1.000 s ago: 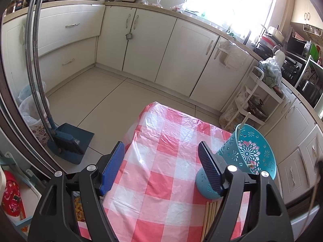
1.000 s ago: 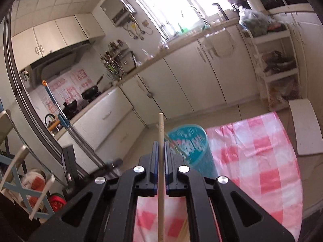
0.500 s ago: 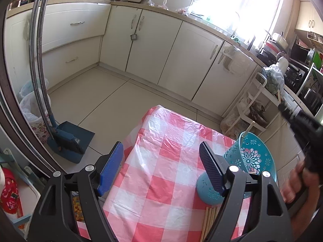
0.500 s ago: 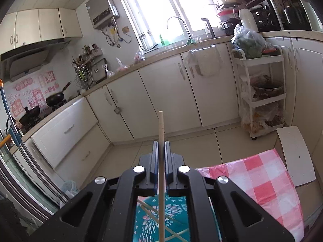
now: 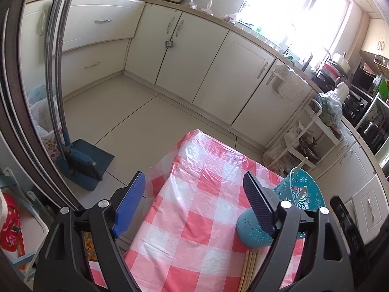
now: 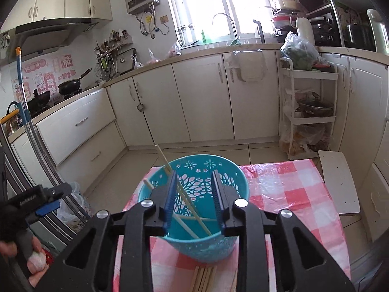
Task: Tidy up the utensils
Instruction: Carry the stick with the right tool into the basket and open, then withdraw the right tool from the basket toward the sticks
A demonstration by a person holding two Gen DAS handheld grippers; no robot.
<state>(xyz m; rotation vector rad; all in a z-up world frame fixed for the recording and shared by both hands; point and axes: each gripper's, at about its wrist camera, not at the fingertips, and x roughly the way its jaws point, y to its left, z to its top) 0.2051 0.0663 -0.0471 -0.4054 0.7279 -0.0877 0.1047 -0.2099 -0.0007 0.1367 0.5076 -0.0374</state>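
A teal perforated utensil basket (image 6: 194, 241) stands on the red-and-white checked tablecloth (image 6: 287, 194). Pale wooden chopsticks (image 6: 192, 209) lean inside it. My right gripper (image 6: 194, 204) is open and empty right above the basket's mouth. Several more chopsticks (image 6: 204, 279) lie on the cloth in front of the basket. In the left wrist view the basket (image 5: 304, 194) is at the right, behind my right finger, with loose chopsticks (image 5: 249, 265) below it. My left gripper (image 5: 194, 206) is open and empty above the cloth (image 5: 194, 209).
A blue dustpan and broom (image 5: 82, 160) stand on the floor at the left. A white trolley (image 6: 308, 112) with pots stands by the cabinets at the right. A white board (image 6: 338, 182) lies at the table's right edge. Cabinets line the far walls.
My right gripper has tipped down over the basket, opened and let go of the chopstick, which now lies in the basket. My left gripper has stayed open, hardly moving.
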